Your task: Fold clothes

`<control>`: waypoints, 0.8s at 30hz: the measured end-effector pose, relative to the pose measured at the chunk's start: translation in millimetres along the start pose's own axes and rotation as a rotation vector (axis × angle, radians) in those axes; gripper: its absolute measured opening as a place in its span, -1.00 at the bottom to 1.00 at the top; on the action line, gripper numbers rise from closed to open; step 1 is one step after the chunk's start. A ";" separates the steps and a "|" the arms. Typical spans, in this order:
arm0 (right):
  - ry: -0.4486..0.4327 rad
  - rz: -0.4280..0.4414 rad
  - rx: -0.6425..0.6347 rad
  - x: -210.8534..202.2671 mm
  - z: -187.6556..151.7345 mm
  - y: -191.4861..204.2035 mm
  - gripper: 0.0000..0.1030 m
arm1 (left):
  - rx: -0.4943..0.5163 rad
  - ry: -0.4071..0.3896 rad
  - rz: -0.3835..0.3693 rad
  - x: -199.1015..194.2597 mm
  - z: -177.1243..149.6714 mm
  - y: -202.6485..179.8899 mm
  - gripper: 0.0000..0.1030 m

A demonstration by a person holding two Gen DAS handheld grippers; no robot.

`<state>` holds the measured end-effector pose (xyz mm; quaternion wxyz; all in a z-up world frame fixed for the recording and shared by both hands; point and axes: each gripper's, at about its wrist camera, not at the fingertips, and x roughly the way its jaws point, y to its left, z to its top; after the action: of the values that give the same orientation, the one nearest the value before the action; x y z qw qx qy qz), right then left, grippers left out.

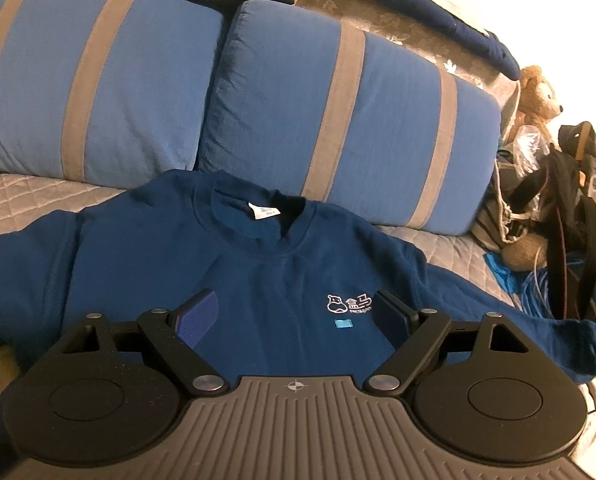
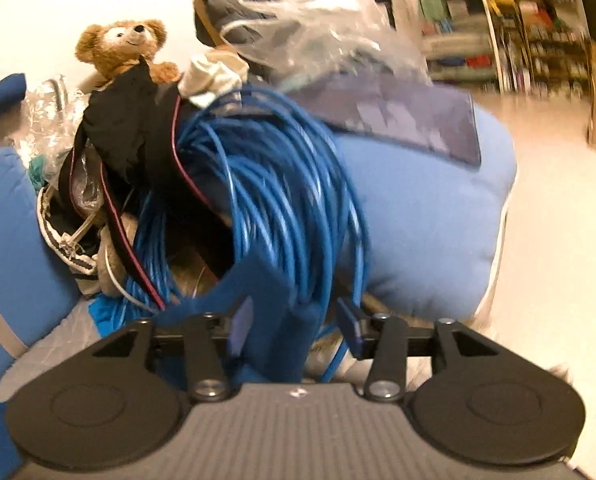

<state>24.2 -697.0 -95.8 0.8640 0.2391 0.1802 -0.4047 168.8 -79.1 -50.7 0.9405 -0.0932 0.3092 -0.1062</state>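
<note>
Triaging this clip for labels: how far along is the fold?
Done: the navy sweatshirt lies spread face up on the bed, collar toward the striped pillows. In hand: the right gripper has blue fabric, seemingly the sleeve end, between its open jaws beside the blue cable coil. The left gripper hovers open over the chest. Left: no fold visible yet.

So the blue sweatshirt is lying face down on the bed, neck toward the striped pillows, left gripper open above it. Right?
Not quite. The blue sweatshirt lies face up: the left wrist view shows its white chest logo and the neck label inside the collar. The rest holds: the neck points toward the striped pillows, and the left gripper is open above the chest.
</note>
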 end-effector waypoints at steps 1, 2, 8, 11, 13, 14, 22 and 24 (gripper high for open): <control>-0.004 -0.009 -0.031 0.3 2.7 1.5 0.22 | 0.001 0.001 0.000 0.1 -0.1 -0.1 0.65; -0.006 -0.017 -0.065 0.6 4.6 3.5 0.22 | 0.001 0.002 0.001 0.1 -0.1 0.0 0.65; 0.015 -0.015 -0.312 7.2 3.2 25.0 0.22 | 0.001 0.007 0.006 0.5 -0.6 -0.6 0.65; 0.054 -0.026 -0.343 16.7 2.8 28.7 0.12 | 0.001 0.007 0.008 0.9 -0.5 -0.9 0.65; 0.064 -0.030 -0.371 18.8 1.3 31.7 -0.48 | 0.002 0.009 0.010 1.5 -0.5 -1.1 0.65; 0.060 -0.028 -0.391 17.5 0.0 34.4 -0.58 | 0.003 0.012 0.011 1.9 -0.7 -1.3 0.65; -0.060 -0.056 -0.446 9.3 19.6 49.3 -0.92 | 0.004 0.014 0.011 2.2 -1.4 -1.0 0.65; -0.086 -0.072 -0.442 11.8 29.9 51.2 -0.92 | 0.001 0.014 0.012 2.2 -1.3 -0.9 0.65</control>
<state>75.2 -692.4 -63.5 0.8874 0.0199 0.2359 -0.3957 169.6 -80.7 -52.7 0.9389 -0.0903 0.3163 -0.1014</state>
